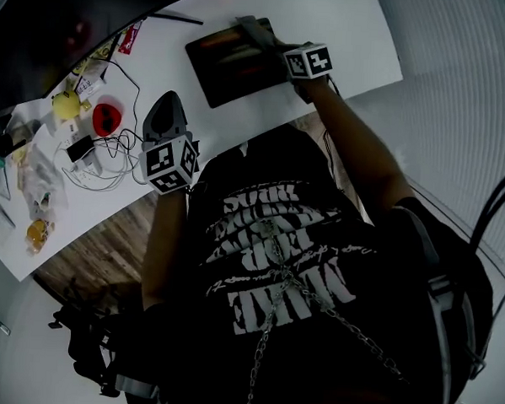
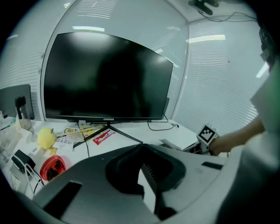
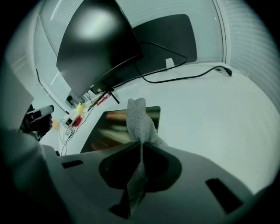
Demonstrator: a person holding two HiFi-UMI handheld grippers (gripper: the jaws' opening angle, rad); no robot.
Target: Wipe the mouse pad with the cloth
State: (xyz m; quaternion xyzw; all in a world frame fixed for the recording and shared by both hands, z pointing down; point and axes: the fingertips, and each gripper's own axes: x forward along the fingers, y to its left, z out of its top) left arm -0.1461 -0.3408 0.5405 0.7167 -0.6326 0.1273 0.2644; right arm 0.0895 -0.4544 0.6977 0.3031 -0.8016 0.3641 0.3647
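Showing a white desk [image 1: 354, 33] above wood flooring [image 1: 98, 256]; a dark monitor [image 2: 105, 74] stands before ribbed white walls. The mouse pad [image 1: 230, 65] lies flat at twelve o'clock in the head view. The right gripper [image 3: 141, 142] has its jaws pinched on the grey cloth [image 3: 139, 120], which juts over the pad; contact cannot be told. The left gripper [image 2: 141, 145], at eight o'clock of the pad, has its jaws together and nothing between them. A red round dish [image 2: 52, 167] sits at its nine o'clock among cables [image 1: 111, 160]; its contents are unclear.
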